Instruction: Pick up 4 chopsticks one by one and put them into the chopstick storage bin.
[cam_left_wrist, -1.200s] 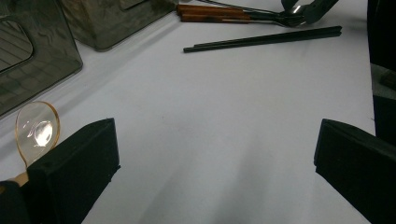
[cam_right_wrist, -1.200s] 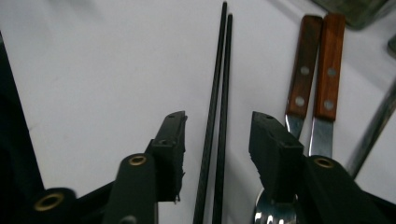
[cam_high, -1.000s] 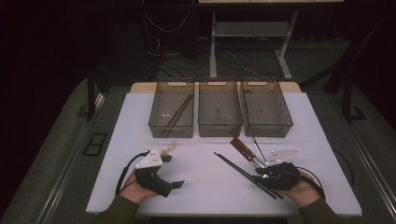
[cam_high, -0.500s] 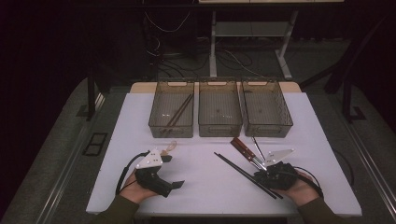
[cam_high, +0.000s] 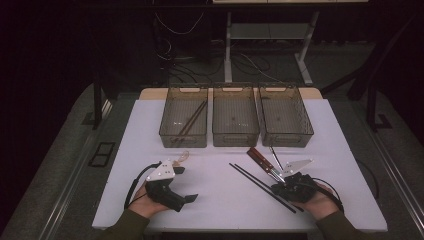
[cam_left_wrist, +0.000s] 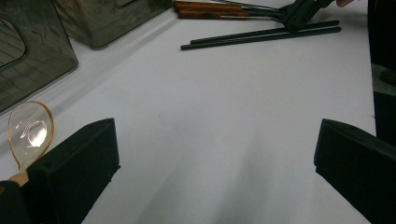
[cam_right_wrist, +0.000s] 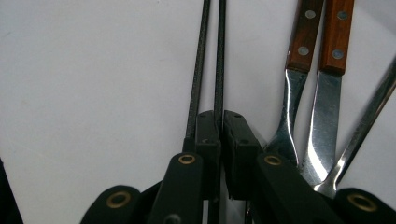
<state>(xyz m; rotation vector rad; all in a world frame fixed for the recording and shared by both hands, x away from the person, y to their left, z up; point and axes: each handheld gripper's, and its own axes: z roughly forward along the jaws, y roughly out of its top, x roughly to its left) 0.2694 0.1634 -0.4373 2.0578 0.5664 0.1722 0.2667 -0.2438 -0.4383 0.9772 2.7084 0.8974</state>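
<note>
Two black chopsticks (cam_high: 260, 184) lie side by side on the white table. My right gripper (cam_right_wrist: 220, 126) has just been closing and is shut on one black chopstick (cam_right_wrist: 219, 56); the other chopstick (cam_right_wrist: 200, 60) runs along the outside of the left jaw. In the high view the right gripper (cam_high: 280, 189) lies low on the table at the front right. My left gripper (cam_left_wrist: 215, 154) rests at the front left, open, with bare table between its jaws. A clear spoon (cam_left_wrist: 29, 128) lies beside its left jaw.
A wood-handled fork (cam_right_wrist: 303, 42) and knife (cam_right_wrist: 337, 37) lie just right of the chopsticks, with another metal utensil (cam_right_wrist: 369, 121) beyond. Three grey bins stand in a row at the back (cam_high: 236, 137); the left bin (cam_high: 165, 131) holds brown chopsticks (cam_high: 192, 120).
The right gripper's jaws have drawn together on the chopstick. Both hands stay about where they were.
</note>
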